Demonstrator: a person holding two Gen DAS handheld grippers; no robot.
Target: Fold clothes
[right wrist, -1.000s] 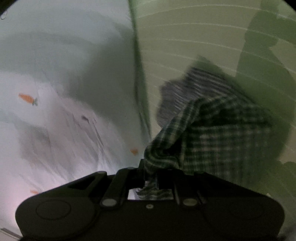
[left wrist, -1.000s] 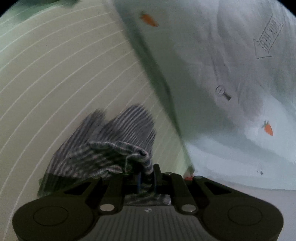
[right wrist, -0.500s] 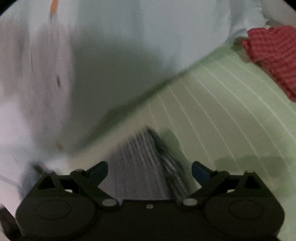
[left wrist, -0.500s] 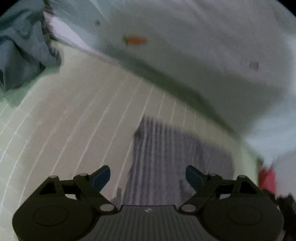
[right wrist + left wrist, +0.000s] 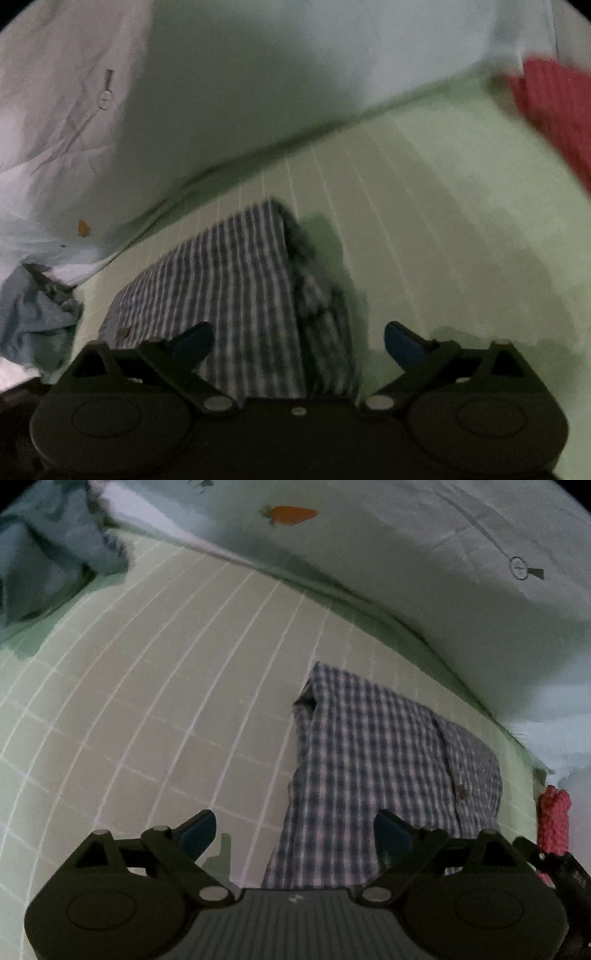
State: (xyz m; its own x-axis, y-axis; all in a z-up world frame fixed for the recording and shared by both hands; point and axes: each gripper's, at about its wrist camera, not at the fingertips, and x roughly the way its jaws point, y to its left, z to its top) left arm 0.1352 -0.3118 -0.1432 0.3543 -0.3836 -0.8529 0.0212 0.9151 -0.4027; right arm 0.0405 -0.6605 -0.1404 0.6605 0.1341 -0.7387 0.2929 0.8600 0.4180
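A blue-and-white checked shirt [image 5: 373,760] lies folded into a flat rectangle on the pale green gridded mat [image 5: 147,709]. My left gripper [image 5: 295,830] hovers open just above its near left edge, blue fingertips [image 5: 197,829] spread wide and holding nothing. In the right wrist view the same checked shirt [image 5: 229,280] lies on the mat [image 5: 443,221], its folded edge bunched on the right side. My right gripper [image 5: 299,341] is open over the shirt's near end, with nothing between its fingertips [image 5: 402,343].
A white sheet with carrot prints [image 5: 424,554] borders the mat at the back. A crumpled light blue garment [image 5: 44,554] lies at the mat's far left, also light blue garment [image 5: 33,317]. A red checked garment [image 5: 554,110] lies at the right, red garment [image 5: 552,819].
A second ago both grippers were shut on the bunched checked shirt, held up. Both have let go and opened; the shirt now lies flat and folded on the mat.
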